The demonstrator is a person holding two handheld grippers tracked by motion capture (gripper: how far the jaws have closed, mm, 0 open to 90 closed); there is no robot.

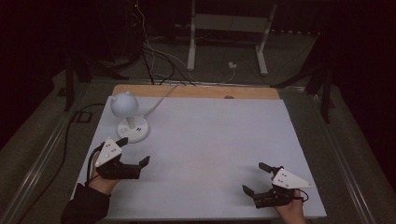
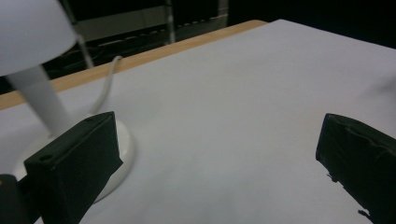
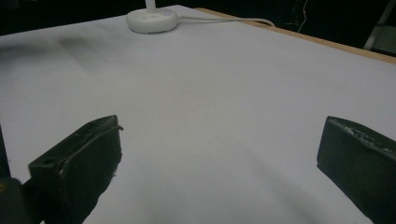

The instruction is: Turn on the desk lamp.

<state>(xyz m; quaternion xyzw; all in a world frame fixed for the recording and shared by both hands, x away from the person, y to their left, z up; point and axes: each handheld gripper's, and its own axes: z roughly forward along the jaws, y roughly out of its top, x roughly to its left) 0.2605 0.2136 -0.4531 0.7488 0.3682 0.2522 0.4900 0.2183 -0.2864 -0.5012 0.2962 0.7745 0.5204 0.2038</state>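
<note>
From the high view, the left gripper (image 1: 136, 150) sits just beside the white lamp (image 1: 129, 115), jaws apart; the right gripper (image 1: 256, 178) is well apart from it, jaws also spread. In the left gripper view the lamp base (image 2: 122, 156) touches one jaw, so a careless nudge could probably tip it. The right gripper view shows the base (image 3: 152, 20) far off.

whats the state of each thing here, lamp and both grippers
lamp: upright on the white table, unlit as far as shows, cord trailing off the far edge
left gripper: open, empty, beside the lamp base, one of its fingers close to it
right gripper: open, empty, over bare table
</note>
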